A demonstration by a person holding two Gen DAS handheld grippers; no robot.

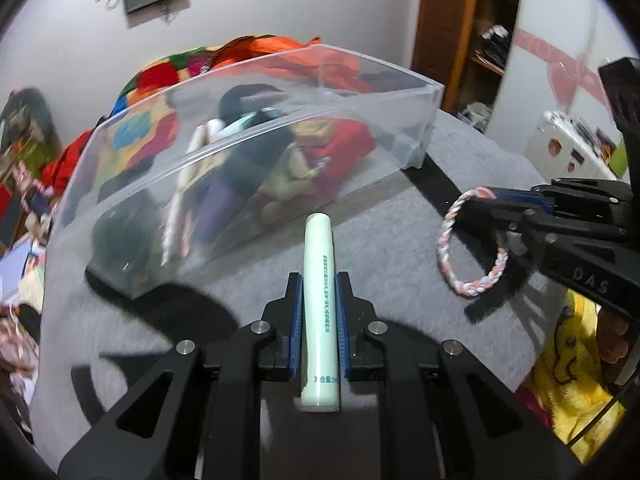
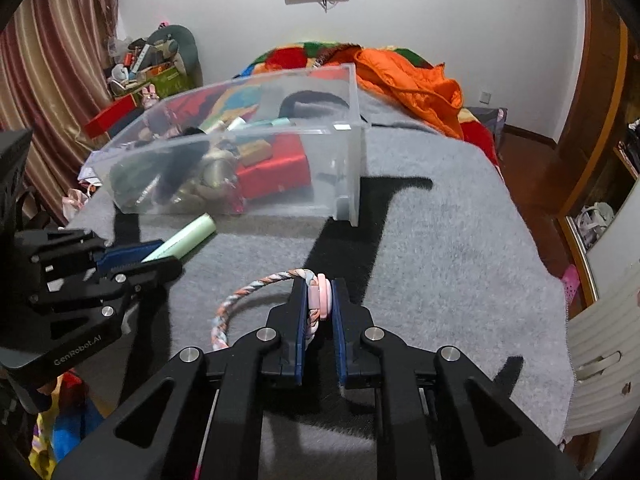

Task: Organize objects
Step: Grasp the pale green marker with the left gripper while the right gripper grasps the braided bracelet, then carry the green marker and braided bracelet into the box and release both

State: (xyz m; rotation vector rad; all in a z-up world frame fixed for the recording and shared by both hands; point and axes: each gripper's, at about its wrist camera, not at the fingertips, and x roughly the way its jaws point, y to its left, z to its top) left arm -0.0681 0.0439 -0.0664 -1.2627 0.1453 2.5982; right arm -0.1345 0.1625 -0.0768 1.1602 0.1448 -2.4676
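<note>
My left gripper [image 1: 319, 280] is shut on a pale green tube [image 1: 319, 280], which sticks out forward between the blue pads toward the clear plastic bin [image 1: 416, 120]. In the right wrist view the same tube [image 2: 188, 236] points at the bin's near wall [image 2: 340, 172]. My right gripper [image 2: 320, 284] is shut on the pink bead of a braided pink, white and blue hair ring [image 2: 240, 300]. The ring [image 1: 448, 248] hangs from the right gripper [image 1: 486, 194] above the grey blanket [image 1: 400, 240].
The bin holds several items: a red cloth [image 1: 344, 148], dark pieces, small bottles. It stands on the grey blanket [image 2: 440, 240] over a bed. An orange jacket [image 2: 412, 76] and colourful bedding lie behind. Clutter sits at the left; a wooden cabinet [image 1: 452, 20] stands at the right.
</note>
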